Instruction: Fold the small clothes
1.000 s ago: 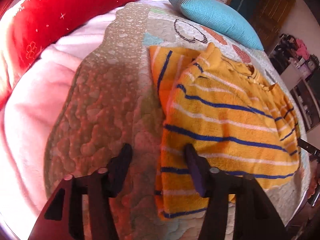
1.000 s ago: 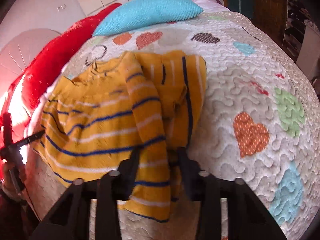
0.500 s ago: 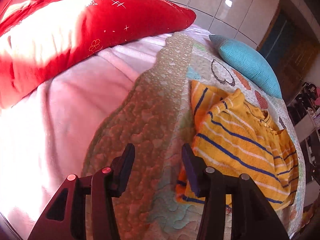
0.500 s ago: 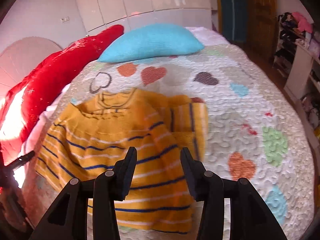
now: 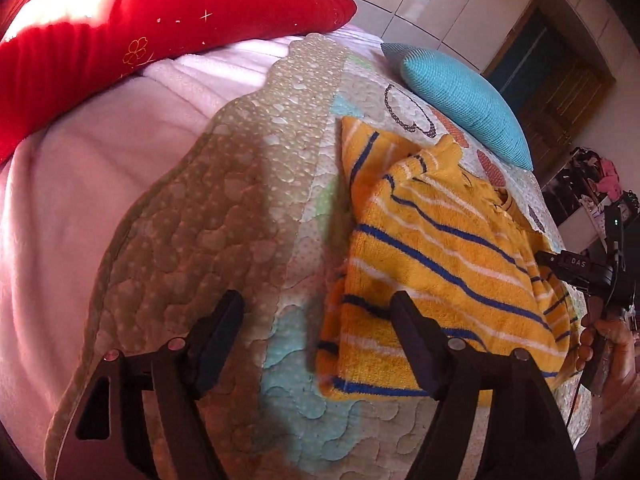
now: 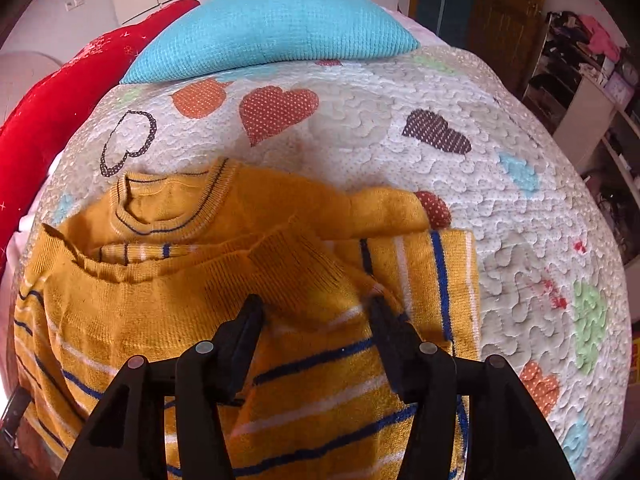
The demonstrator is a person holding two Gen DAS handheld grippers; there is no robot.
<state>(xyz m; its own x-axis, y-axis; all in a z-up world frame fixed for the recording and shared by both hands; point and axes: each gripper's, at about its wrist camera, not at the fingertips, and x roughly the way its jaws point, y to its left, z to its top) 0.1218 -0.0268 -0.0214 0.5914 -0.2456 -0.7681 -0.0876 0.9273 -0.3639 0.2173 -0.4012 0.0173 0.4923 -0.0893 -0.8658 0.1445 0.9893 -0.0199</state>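
A small yellow sweater (image 5: 436, 248) with blue and white stripes lies partly folded on the quilted bed cover (image 5: 224, 216). In the right wrist view the sweater (image 6: 192, 292) fills the lower left, collar towards the pillows, one sleeve laid across the body. My left gripper (image 5: 318, 312) is open and empty, just above the cover at the sweater's near edge. My right gripper (image 6: 316, 312) is open and empty, hovering over the folded sleeve. The right gripper and the hand that holds it also show at the right edge of the left wrist view (image 5: 576, 270).
A blue pillow (image 6: 272, 32) and a red pillow (image 5: 120, 36) lie at the head of the bed. A pink blanket (image 5: 80, 168) lies left of the quilt. A wooden door (image 6: 504, 12) and cluttered shelves (image 6: 584, 76) stand beyond the bed's right side.
Both grippers pulled back from the sweater, then came close again. The right gripper now hovers lower over the sleeve. The sweater lies as it did.
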